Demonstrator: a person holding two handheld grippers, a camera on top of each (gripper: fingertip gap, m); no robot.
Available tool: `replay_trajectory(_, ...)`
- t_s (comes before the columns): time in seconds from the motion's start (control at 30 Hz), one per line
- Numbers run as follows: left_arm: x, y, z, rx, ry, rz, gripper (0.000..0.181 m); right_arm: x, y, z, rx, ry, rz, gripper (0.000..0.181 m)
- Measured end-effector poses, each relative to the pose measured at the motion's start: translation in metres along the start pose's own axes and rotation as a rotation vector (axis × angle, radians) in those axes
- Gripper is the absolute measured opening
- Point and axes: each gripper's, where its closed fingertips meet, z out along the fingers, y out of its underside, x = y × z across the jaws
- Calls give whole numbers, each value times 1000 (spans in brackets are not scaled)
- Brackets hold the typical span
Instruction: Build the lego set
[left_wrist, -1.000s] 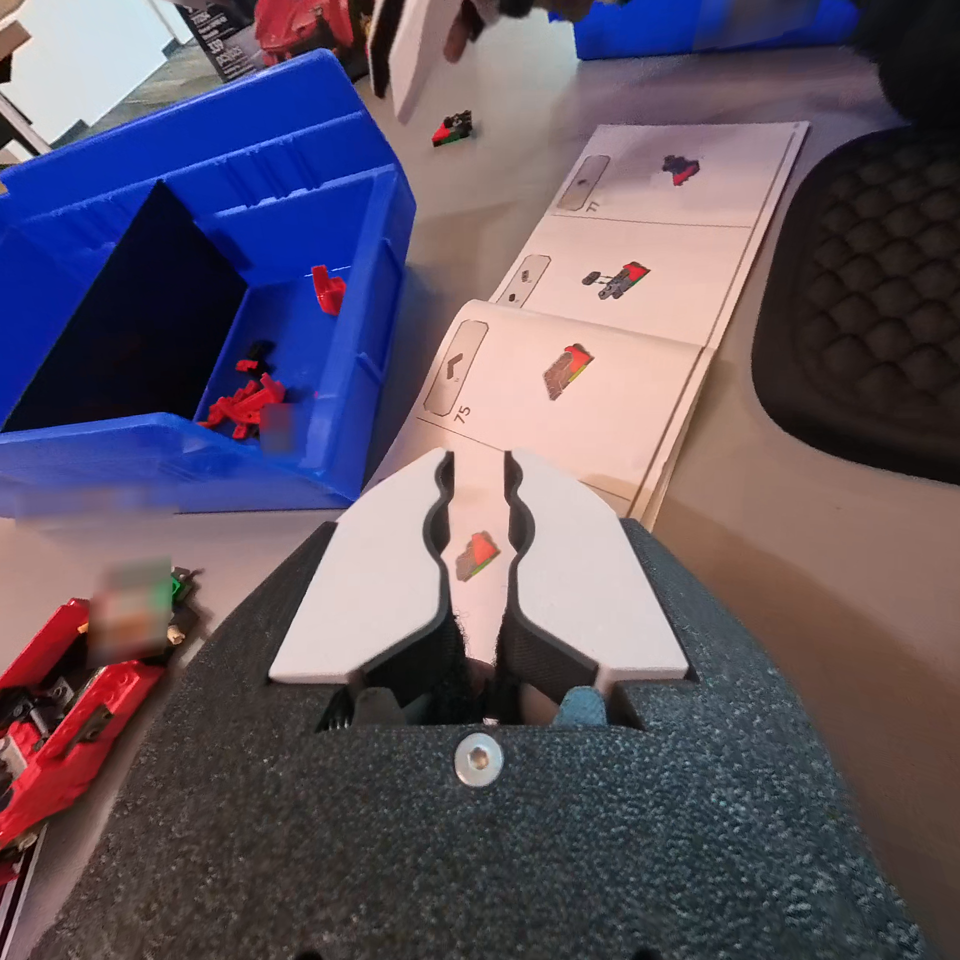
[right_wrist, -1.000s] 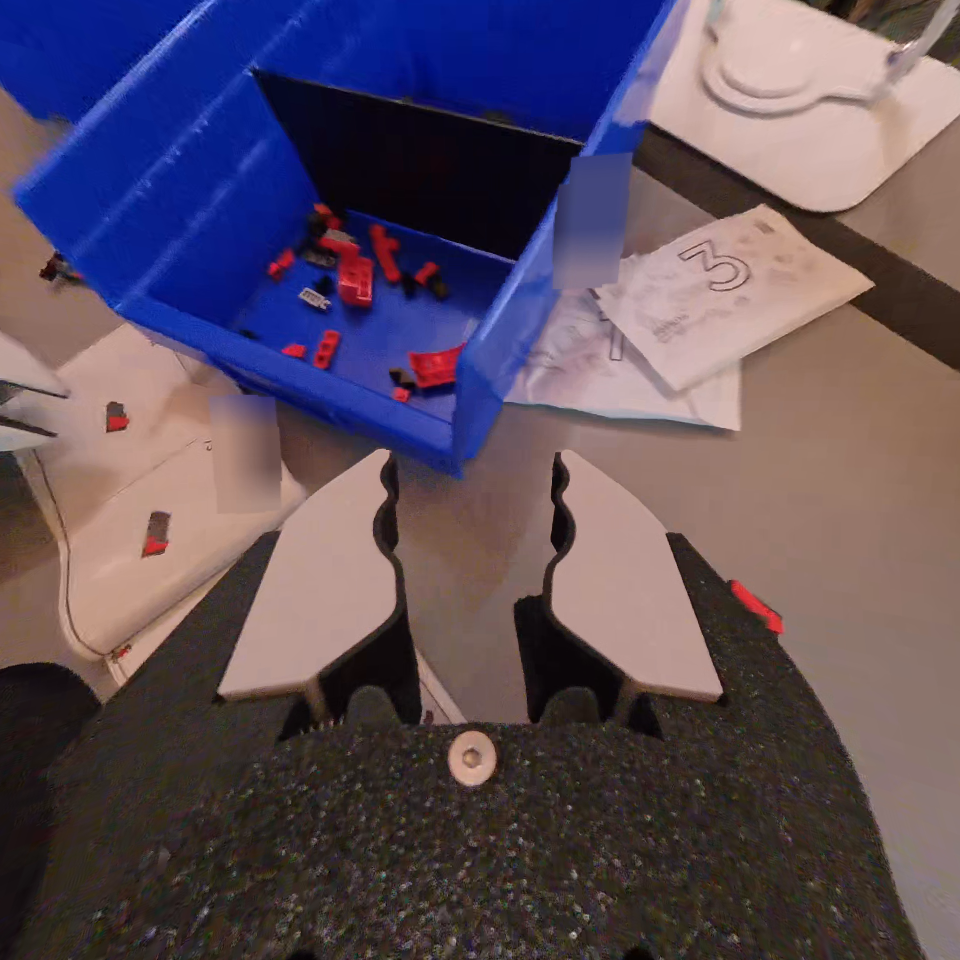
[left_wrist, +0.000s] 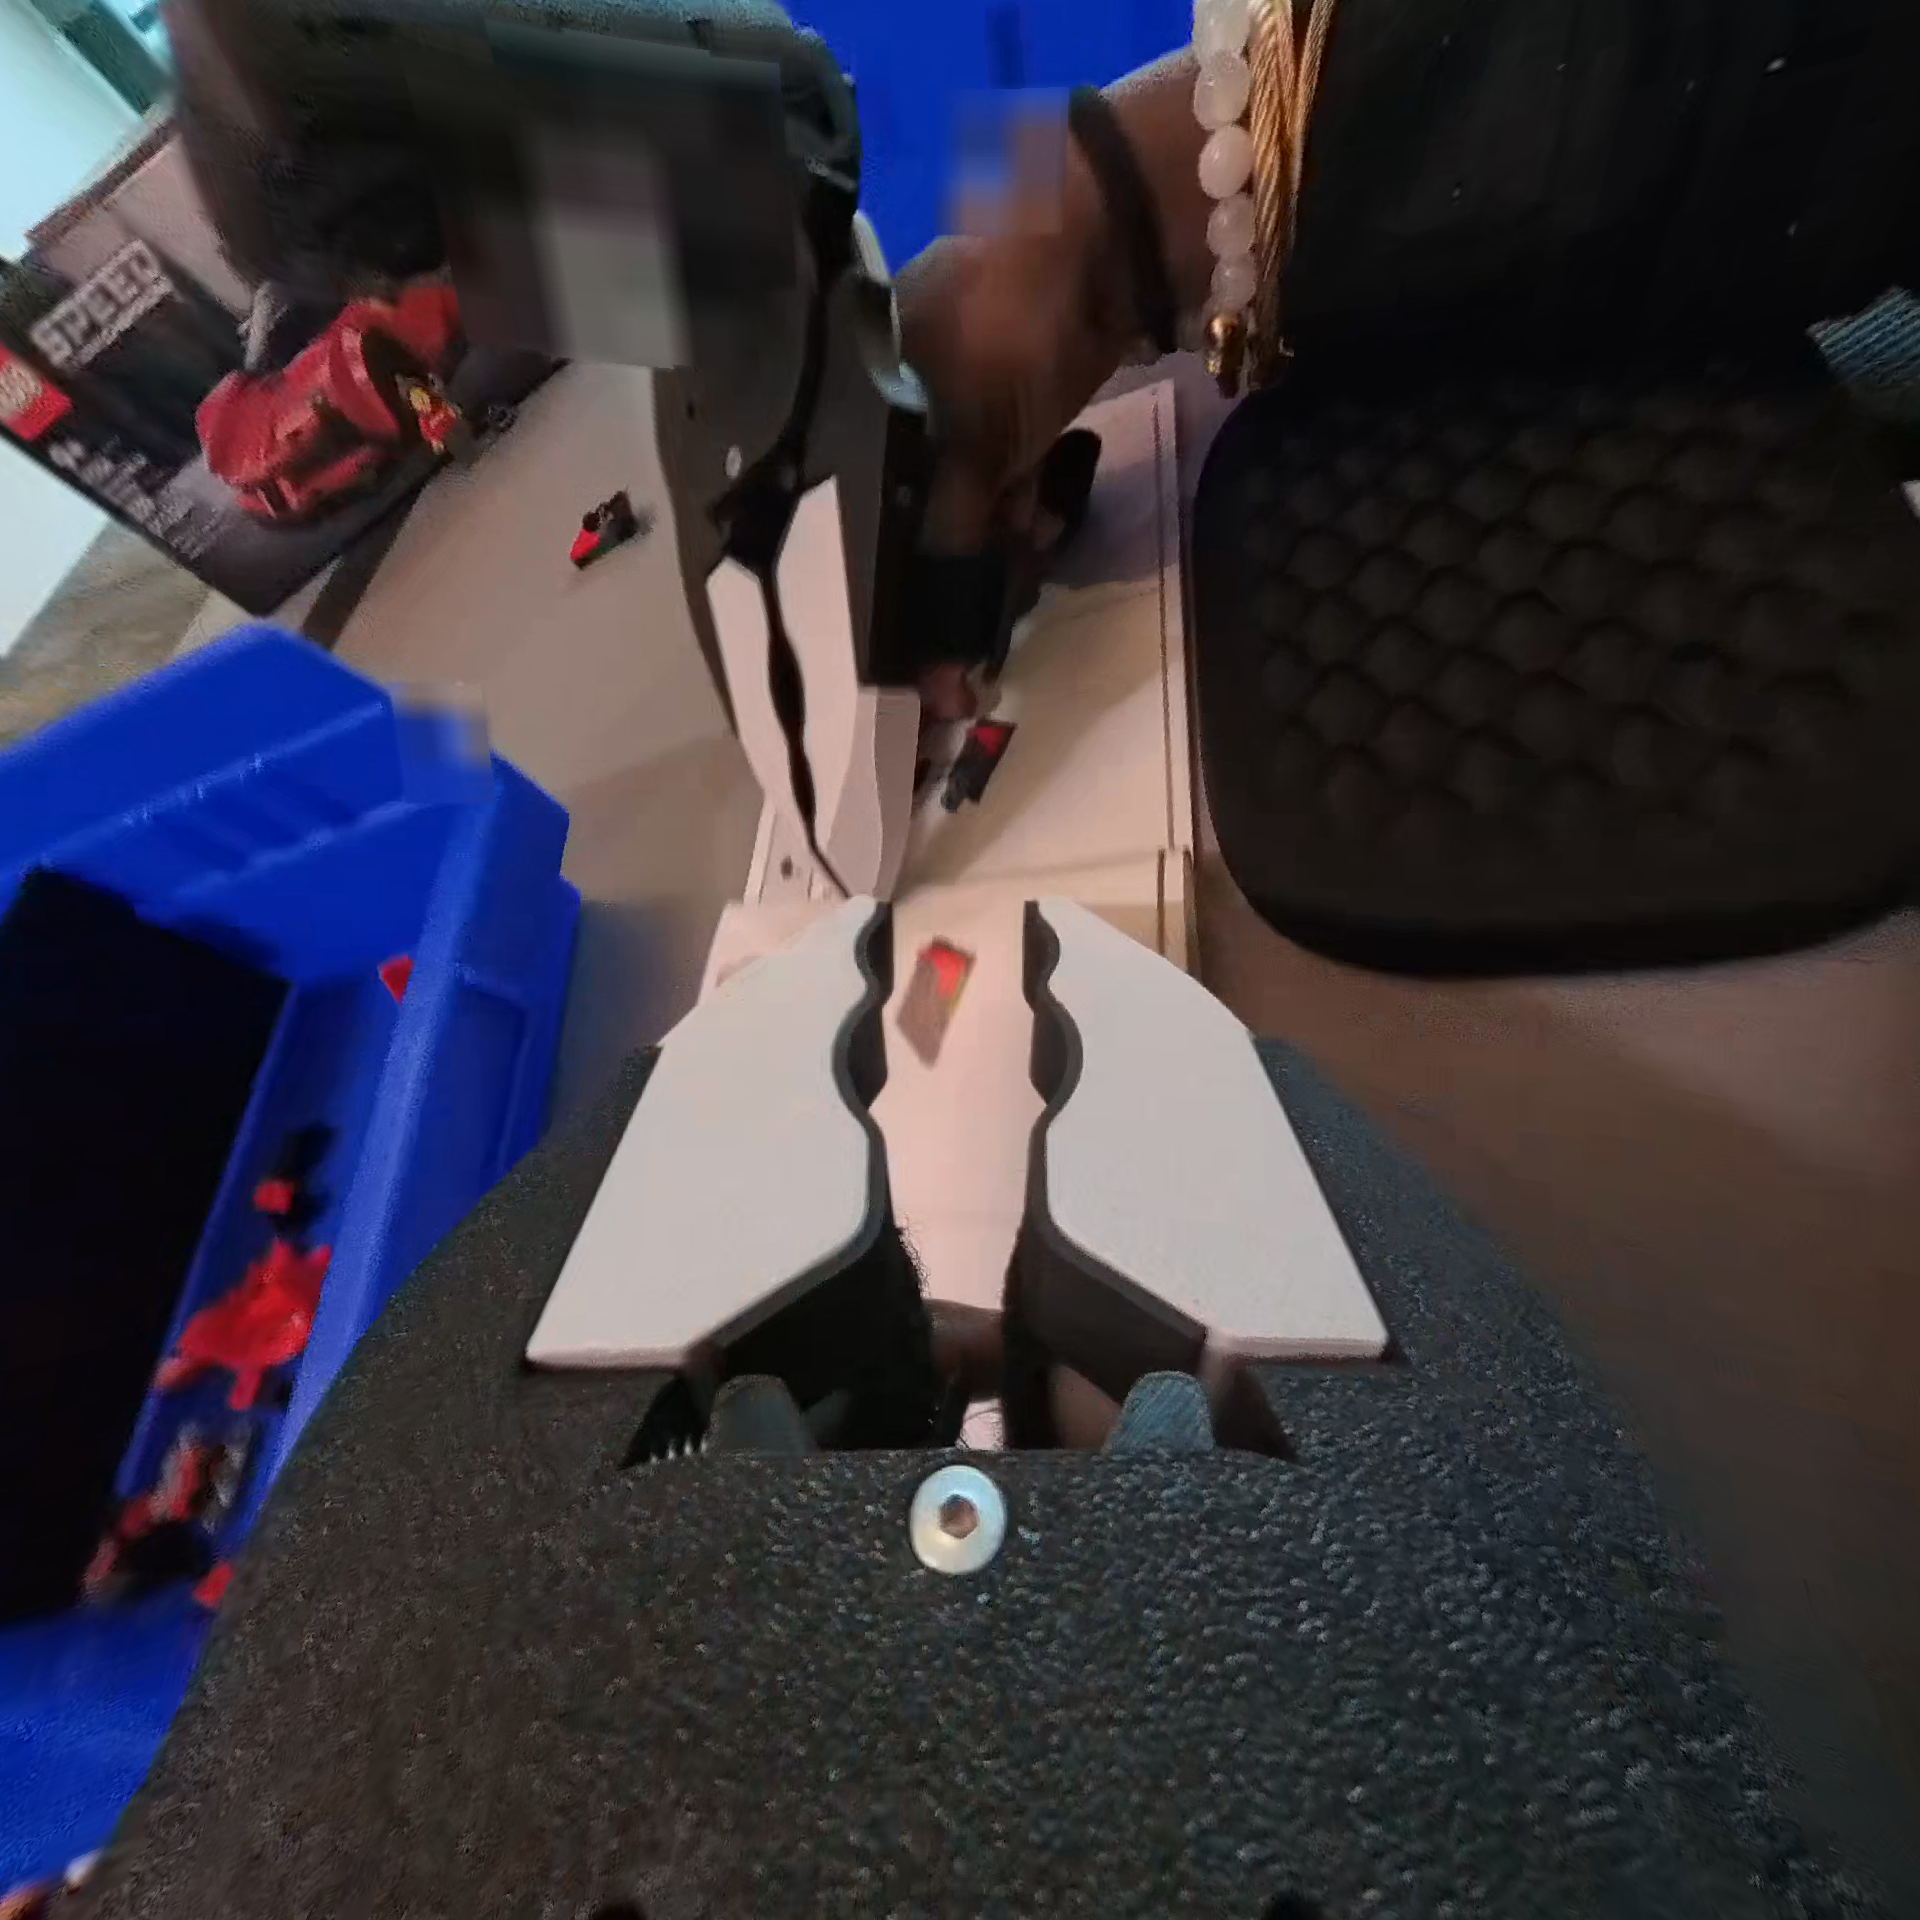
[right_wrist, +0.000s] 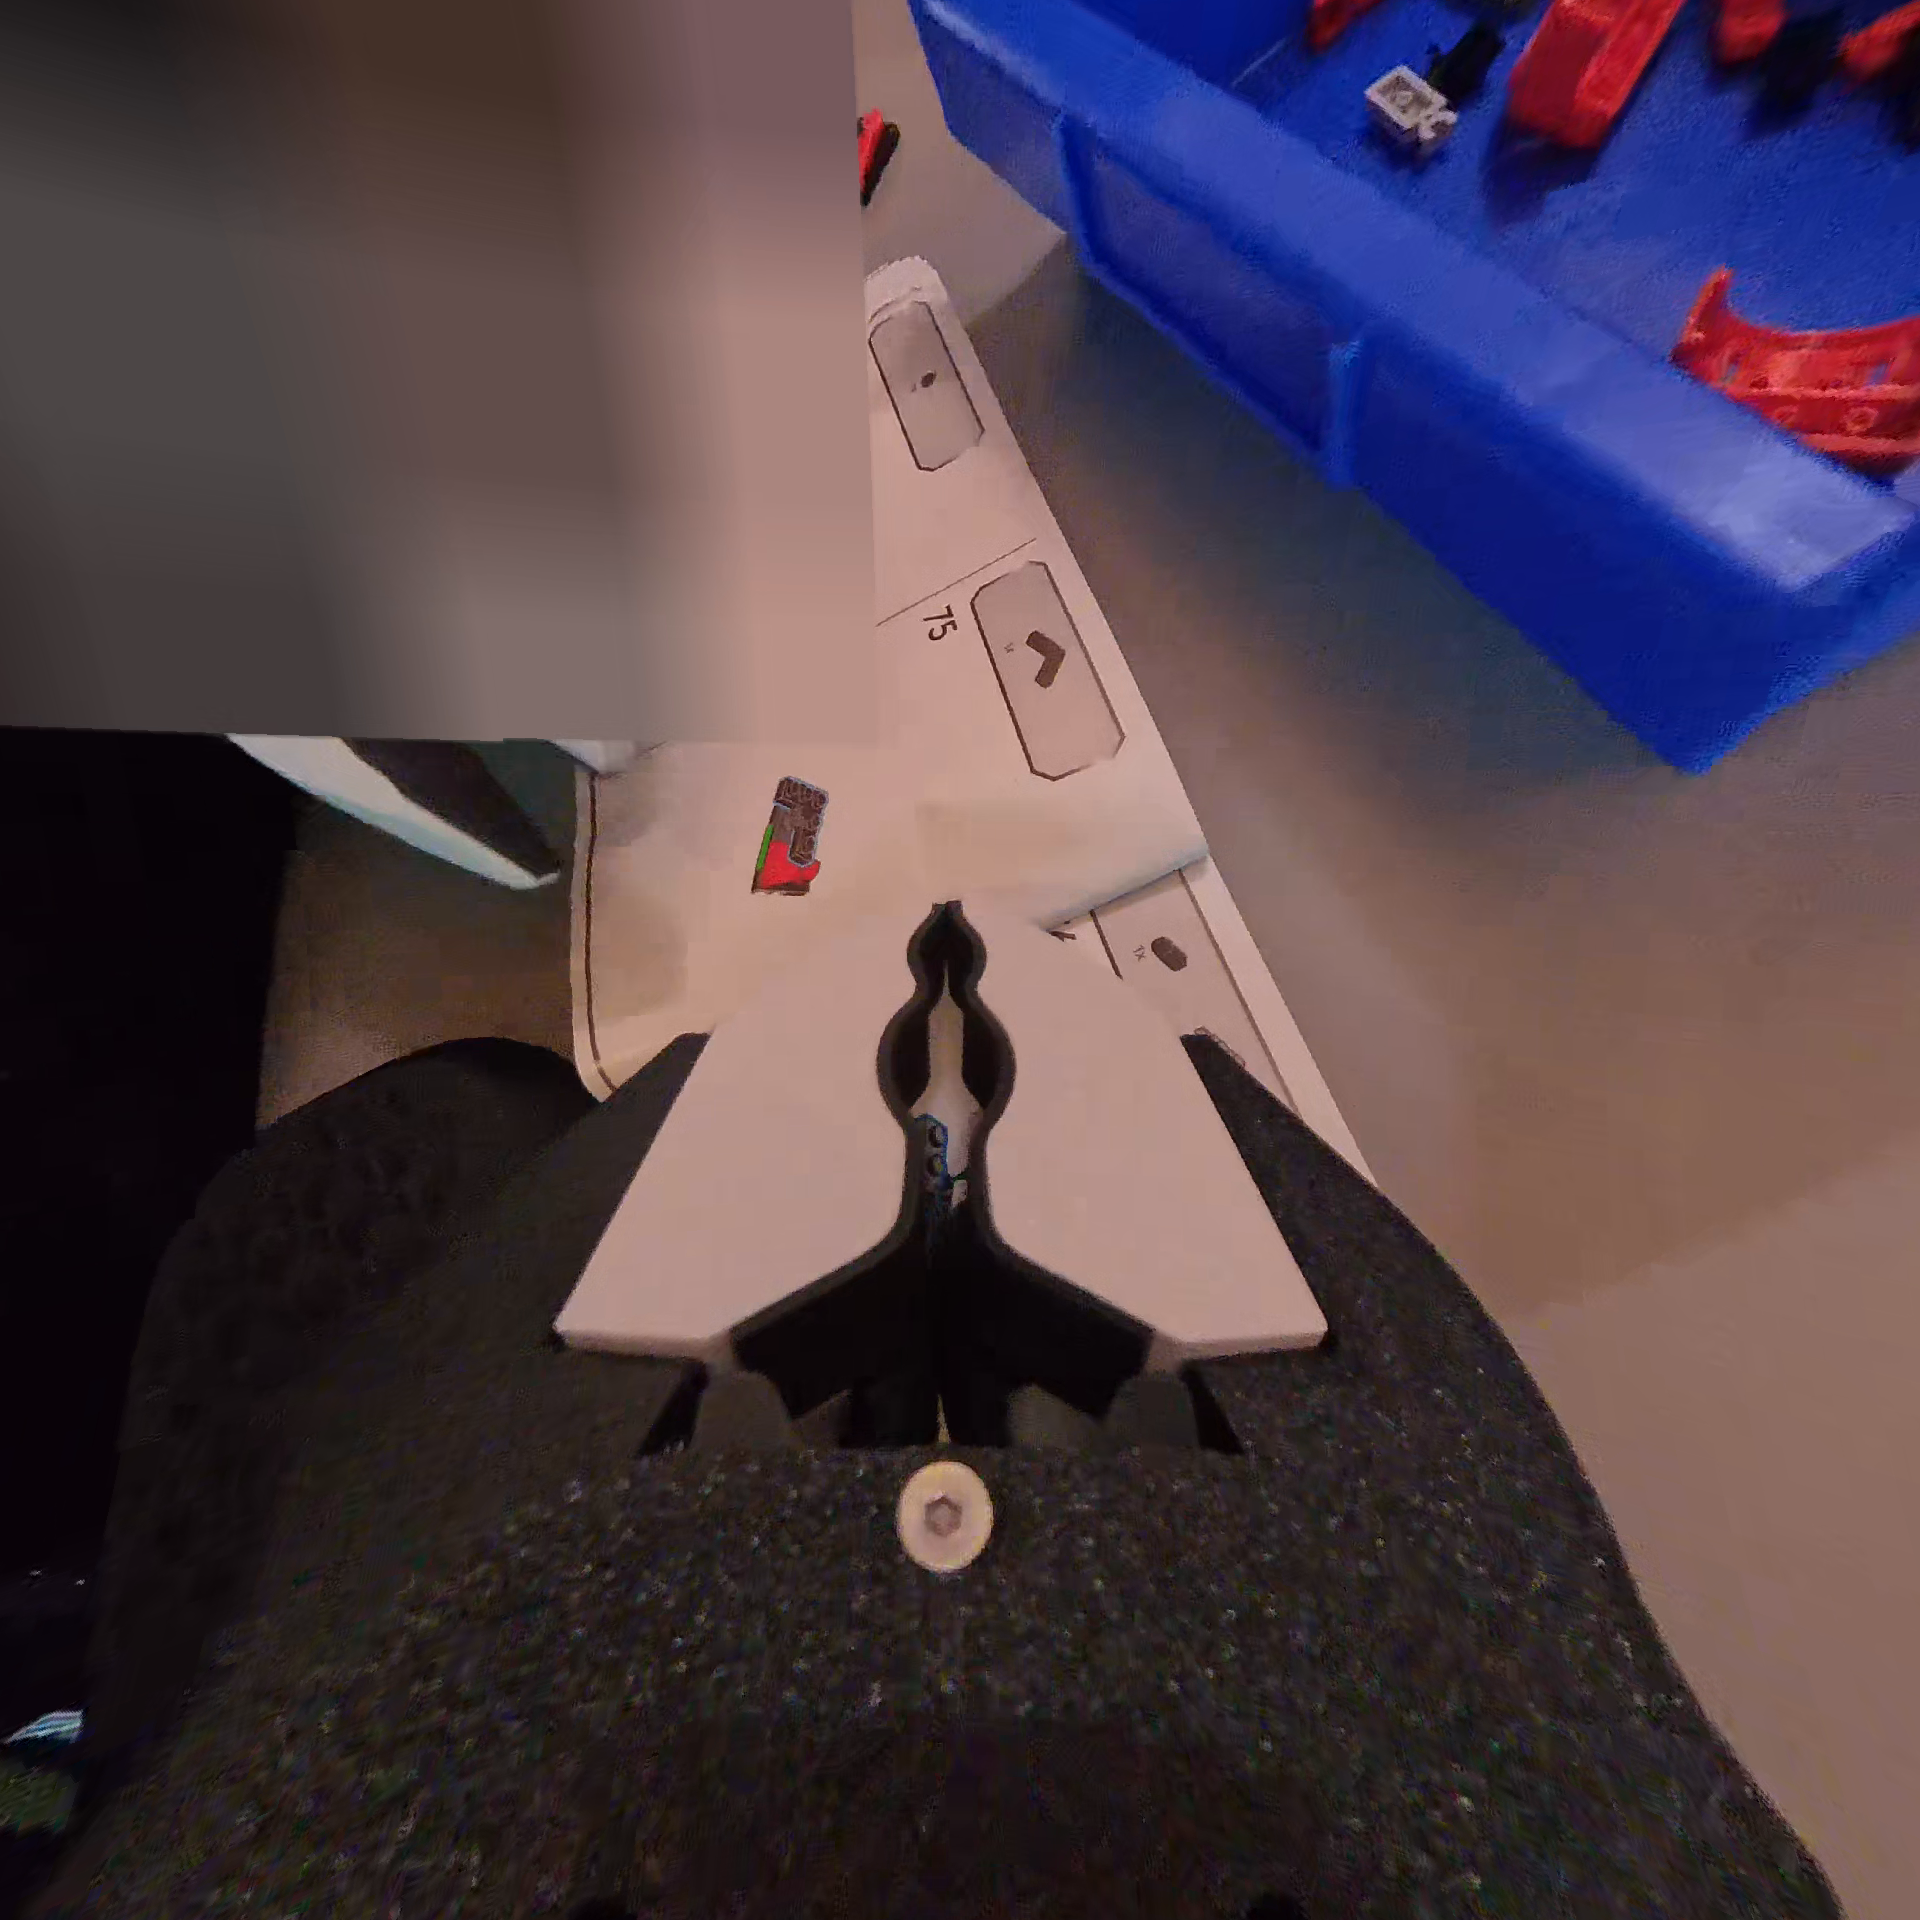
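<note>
White booklet (right_wrist: 727, 935) under right gripper (right_wrist: 948, 914) | tips pinched together | left gripper (left_wrist: 956, 914) apart

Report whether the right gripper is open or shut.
Shut. In the right wrist view the right gripper has its fingertips meeting above the instruction booklet; only the scalloped cutouts gap. Whether it pinches a page cannot be told.

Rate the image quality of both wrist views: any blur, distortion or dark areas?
Left wrist view: motion blur smears the right gripper and blue bin; the left gripper stays fairly sharp; wide-angle stretch at the edges. Right wrist view: the instruction booklet is in focus, the bin's red pieces softly blurred, the lower left corner very dark.
</note>
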Motion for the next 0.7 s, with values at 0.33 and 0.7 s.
replay_trajectory(0.33,26,20,32,-174,176,-224,0,-30,1,14,-49,-170,1,1)
replay_trajectory(0.7,28,18,29,-135,101,-44,0,30,-13,5,90,218,194,0)
